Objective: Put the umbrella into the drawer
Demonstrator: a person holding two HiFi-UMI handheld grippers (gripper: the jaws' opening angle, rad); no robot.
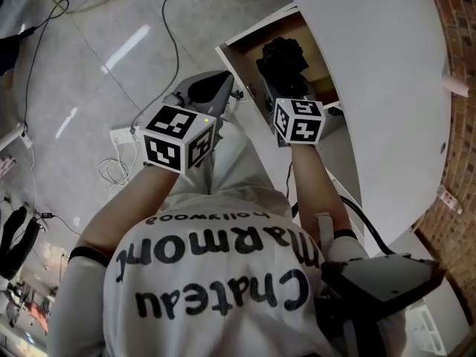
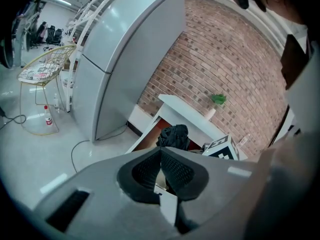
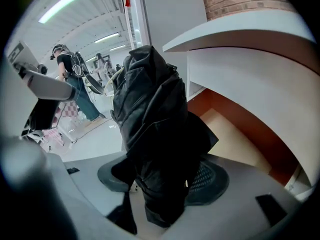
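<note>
In the head view, my right hand-held gripper (image 1: 291,99) holds the black, crumpled fabric umbrella (image 1: 282,59) over the open drawer (image 1: 236,43), whose wooden inside shows beneath the white curved desk (image 1: 372,73). The marker cube hides that gripper's jaws here. My left hand-held gripper (image 1: 210,89) hangs beside the drawer, above the pale floor (image 1: 97,65).

In the left gripper view, my ribbed dark pads (image 2: 177,171) meet at the tips with nothing between them. The umbrella is bunched beyond them.

In the right gripper view, my jaws are clamped on the umbrella's folded body. It rises upright and covers most of the meshed pads, with the tan drawer bottom behind it.
</note>
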